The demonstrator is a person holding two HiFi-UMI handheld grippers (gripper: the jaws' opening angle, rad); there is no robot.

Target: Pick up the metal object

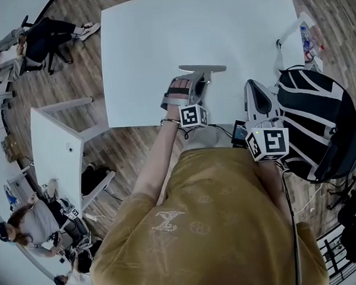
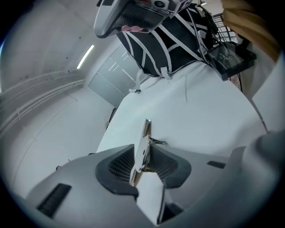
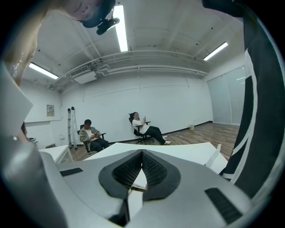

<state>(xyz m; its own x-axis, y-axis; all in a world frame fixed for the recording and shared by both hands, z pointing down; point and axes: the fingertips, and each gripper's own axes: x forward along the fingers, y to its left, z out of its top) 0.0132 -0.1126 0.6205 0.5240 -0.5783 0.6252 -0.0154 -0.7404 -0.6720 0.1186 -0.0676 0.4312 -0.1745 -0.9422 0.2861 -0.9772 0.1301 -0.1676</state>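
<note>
The metal object (image 1: 202,68), a thin shiny plate with a wire spring clip, is on the white table (image 1: 161,50) near its front edge. My left gripper (image 1: 190,84) reaches over that edge and is open. In the left gripper view the plate (image 2: 145,133) stands edge-on between the dark ribbed pads (image 2: 116,167), close to the left one, with a gap on the clip side. My right gripper (image 1: 256,99) hovers at the table's front right, shut and empty; its pads (image 3: 153,171) meet in the right gripper view.
A black backpack with white stripes (image 1: 319,119) (image 2: 169,40) lies at the table's right end. A small black device with cables (image 1: 240,132) (image 2: 229,55) sits by the front edge. A second white table (image 1: 53,145) stands to the left. Seated people (image 3: 144,129) are farther off.
</note>
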